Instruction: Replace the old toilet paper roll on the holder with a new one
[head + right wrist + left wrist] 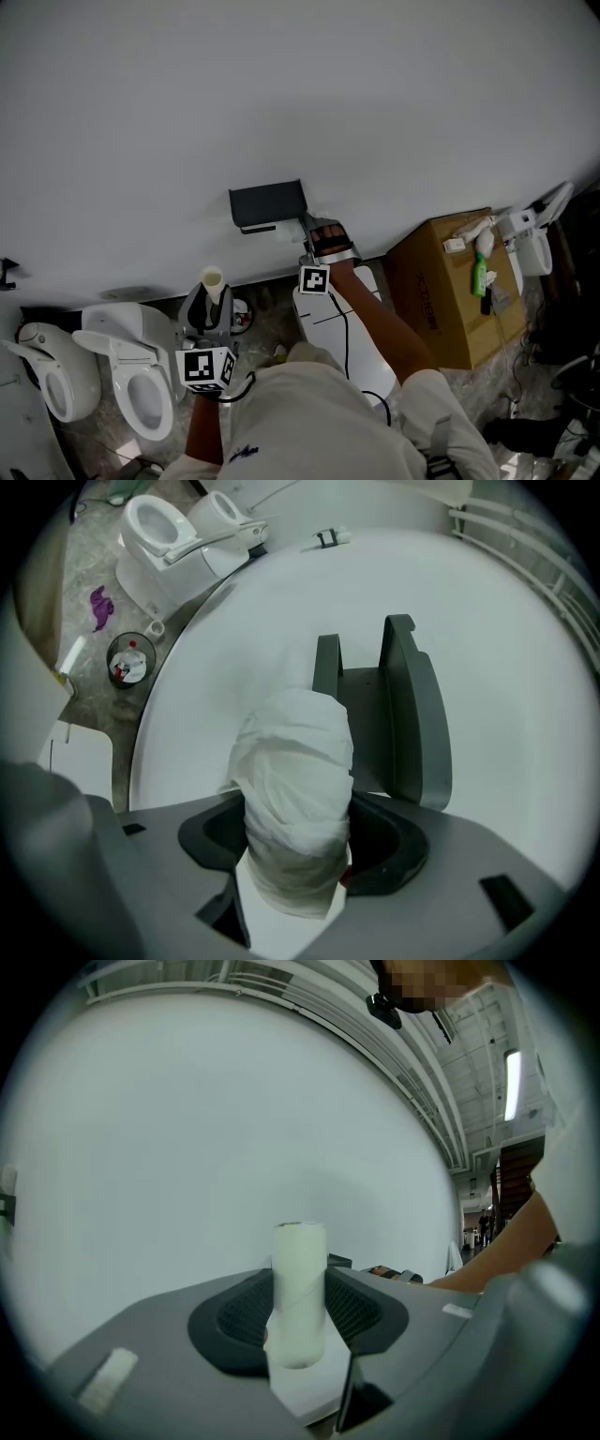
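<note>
Left gripper view gives us the spent piece first. The left tongs (298, 1321) are pinched partway shut on a pale cream cardboard tube (300, 1260). The tube stands upright between the ribbed black pads, gripped by its lower half, out in front of the bare white wall. We judge it very light, stiff along its length but easy to crush across. A gentle squeeze suits it, and it should not slip on those pads.

Further right, the right tongs (298, 850) are spread wide around a white, loosely wound roll of toilet paper (295, 761) and press on its flanks, with its top poking past the tips. The roll sits just before the dark grey wall-mounted holder (412, 714), whose two upright parts rise behind it; we cannot tell whether it touches them. We judge this roll light, soft and springy, with outer wraps prone to slide or unwind. We would grip it across the middle of the body, firmly enough to dent it slightly, leaving both ends free for the holder.
</note>
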`<state>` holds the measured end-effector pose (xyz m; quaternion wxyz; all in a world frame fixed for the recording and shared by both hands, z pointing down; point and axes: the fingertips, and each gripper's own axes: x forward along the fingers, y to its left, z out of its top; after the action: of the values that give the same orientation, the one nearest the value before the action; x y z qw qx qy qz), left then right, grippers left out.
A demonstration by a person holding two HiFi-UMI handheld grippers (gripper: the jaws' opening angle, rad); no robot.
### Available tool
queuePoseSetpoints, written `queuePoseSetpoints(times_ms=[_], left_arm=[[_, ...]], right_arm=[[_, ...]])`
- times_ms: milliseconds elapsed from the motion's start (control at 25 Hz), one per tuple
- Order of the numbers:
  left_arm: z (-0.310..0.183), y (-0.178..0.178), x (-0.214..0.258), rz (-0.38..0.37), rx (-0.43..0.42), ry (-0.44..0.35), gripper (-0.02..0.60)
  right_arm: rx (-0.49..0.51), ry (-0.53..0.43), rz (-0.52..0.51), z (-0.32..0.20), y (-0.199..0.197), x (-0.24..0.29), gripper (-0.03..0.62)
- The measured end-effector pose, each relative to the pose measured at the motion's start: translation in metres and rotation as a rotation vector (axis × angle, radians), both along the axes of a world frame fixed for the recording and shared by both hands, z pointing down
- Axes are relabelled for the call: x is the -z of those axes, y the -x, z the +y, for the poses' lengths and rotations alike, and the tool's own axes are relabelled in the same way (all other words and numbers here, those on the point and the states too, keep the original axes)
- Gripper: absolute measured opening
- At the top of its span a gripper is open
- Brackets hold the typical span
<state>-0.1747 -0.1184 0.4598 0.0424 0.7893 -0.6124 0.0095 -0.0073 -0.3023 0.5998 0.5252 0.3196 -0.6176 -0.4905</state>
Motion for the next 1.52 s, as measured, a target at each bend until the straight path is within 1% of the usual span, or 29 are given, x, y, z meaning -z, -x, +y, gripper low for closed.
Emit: queuePoseSetpoints(times_ms=[160, 280, 520, 840, 960, 1040, 1320, 1520], left_arm=[[-0.003, -0.002, -0.002, 0.018, 0.004, 0.004, 0.176], [-0.004, -0.008, 0.000, 0.019, -0.012, -0.003, 0.176], [-0.003, -0.012, -0.003, 0.019, -0.029, 0.013, 0.176], [-0.004, -0.012, -0.005, 0.017, -0.042, 0.026, 0.176], [-0.004, -0.013, -0.006, 0.017, -0.045, 0.030, 0.176], [-0.006, -0.015, -0.007, 0.021, -0.043, 0.032, 0.176], [-0.006, -0.018, -0.011, 0.030, -0.039, 0.032, 0.176], [-0.003, -0.019, -0.008, 0.037, -0.032, 0.026, 0.176]], right_arm=[[-0.017, 0.010, -0.032, -0.002, 0.003, 0.000, 0.291], [-0.018, 0.020, -0.045, -0.002, 0.005, 0.000, 0.291], [-0.006, 0.011, -0.016, -0.002, 0.006, 0.000, 0.291], [0.003, 0.030, -0.035, -0.003, 0.019, -0.002, 0.291], [0.004, 0.017, -0.022, -0.003, 0.016, -0.010, 0.291], [-0.001, 0.020, -0.034, -0.003, 0.017, -0.004, 0.291], [0.034, 0.011, -0.042, -0.004, 0.024, 0.000, 0.291], [0.056, 0.035, -0.059, 0.002, 0.032, -0.002, 0.291]])
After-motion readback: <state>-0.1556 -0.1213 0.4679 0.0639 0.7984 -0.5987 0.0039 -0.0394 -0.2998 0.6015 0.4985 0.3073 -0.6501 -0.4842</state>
